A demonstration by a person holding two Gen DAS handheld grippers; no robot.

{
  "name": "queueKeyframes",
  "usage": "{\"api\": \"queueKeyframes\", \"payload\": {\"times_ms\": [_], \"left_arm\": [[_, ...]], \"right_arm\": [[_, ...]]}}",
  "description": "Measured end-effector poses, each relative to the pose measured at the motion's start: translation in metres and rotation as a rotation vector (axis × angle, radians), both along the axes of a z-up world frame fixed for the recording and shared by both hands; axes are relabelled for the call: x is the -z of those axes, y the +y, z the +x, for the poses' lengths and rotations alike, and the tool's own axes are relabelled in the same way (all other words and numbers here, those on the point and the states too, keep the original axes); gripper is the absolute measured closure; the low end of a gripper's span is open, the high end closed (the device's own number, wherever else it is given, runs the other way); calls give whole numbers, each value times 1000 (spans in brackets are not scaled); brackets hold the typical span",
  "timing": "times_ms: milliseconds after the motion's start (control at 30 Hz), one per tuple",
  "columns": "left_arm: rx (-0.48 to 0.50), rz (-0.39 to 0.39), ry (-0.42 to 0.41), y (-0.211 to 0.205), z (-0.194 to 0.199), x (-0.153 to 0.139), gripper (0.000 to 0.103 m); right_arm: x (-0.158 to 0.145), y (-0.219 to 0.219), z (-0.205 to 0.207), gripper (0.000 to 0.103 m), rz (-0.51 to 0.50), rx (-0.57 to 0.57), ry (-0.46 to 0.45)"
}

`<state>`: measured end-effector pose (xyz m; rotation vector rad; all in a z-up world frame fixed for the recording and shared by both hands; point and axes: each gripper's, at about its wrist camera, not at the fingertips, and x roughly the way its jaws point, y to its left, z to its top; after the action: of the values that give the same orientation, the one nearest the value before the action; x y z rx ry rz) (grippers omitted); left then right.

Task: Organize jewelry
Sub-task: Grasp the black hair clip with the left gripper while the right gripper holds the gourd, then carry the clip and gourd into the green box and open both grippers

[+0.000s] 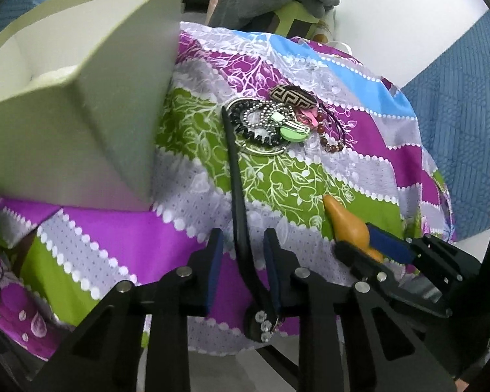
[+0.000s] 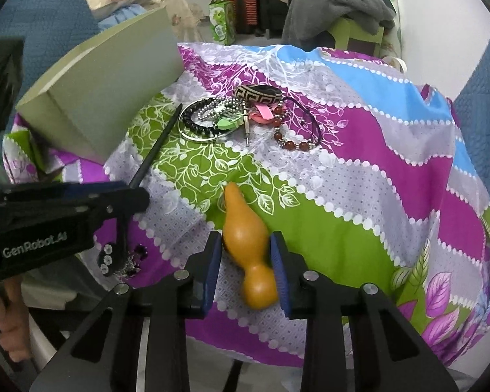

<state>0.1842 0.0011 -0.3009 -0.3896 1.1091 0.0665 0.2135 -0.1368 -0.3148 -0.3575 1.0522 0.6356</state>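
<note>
Both grippers loaded, box off to my left

My left gripper (image 1: 243, 261) clasped the black hair stick (image 1: 236, 176), its length pointing ahead toward the jewelry pile (image 1: 277, 121); my right gripper (image 2: 246, 272) squeezed the orange gourd (image 2: 245, 238); the box (image 1: 81, 124) lay nearest my left.

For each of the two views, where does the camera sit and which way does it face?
Left wrist: sits on the left gripper, looking down along its fingers at the black hair stick between them; the right gripper shows at right.
Right wrist: sits on the right gripper, looking down at the orange gourd; the left gripper and a hand show at left.
Shared: the jewelry pile, green box, patterned cloth.
</note>
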Motion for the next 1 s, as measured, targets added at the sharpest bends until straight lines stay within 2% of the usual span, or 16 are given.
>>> {"api": "queueKeyframes", "payload": {"times_ms": [267,367,500,733,1000], "left_arm": [[39,94,-19,-7,12,2,85],[37,115,-28,-7,15,3,92],[49,110,-28,-5,18,3,95],[44,44,-18,1,13,-5,95],[73,25,-39,2,8,-35,96]], "right_arm": [[2,3,-1,76,-20,17,-6],[0,3,2,76,-10,51,-5],[-4,-1,15,76,26,139,17],[-15,-5,19,76,70,229,42],[-39,-7,20,76,72,268,30]]}}
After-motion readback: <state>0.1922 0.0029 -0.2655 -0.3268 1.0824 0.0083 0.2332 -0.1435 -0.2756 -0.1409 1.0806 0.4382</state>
